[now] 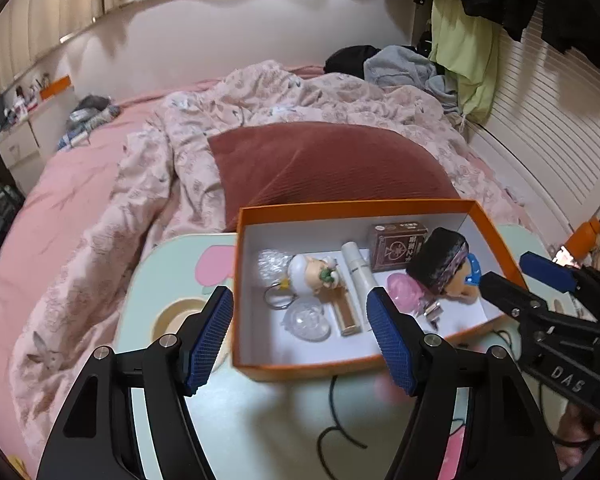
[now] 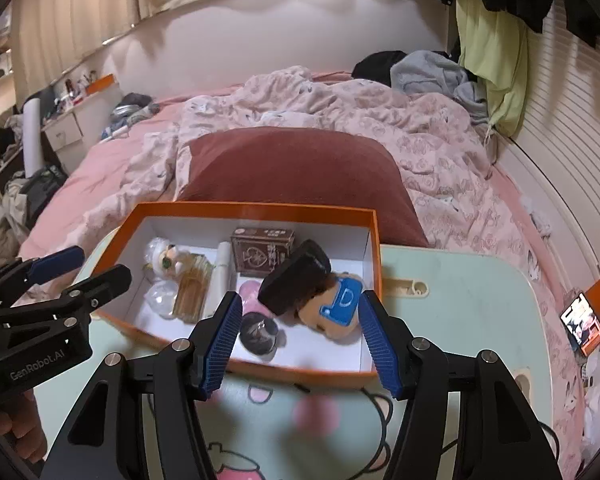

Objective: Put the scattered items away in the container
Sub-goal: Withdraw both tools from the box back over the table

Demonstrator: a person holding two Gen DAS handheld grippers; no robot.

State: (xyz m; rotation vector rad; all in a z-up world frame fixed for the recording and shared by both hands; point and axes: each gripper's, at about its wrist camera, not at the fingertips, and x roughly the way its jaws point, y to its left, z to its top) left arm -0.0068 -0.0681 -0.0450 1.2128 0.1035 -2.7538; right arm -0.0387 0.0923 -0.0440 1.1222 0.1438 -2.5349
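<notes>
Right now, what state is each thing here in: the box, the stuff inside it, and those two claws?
Orange box: lidless, on the table.
Brown card pack: inside, leaning on the back wall.
White tube: inside, lying flat.
Plush doll: inside, lying on its side.
Doll keychain: inside, lying down.
Left claw: open, empty.
Right claw: open, empty.

Near-left corner of the orange box (image 1: 380,205) floor is bare, easy way in. The plush doll (image 1: 440,266) piles high at right, the red pillow (image 1: 320,160) crowds the far wall.
</notes>
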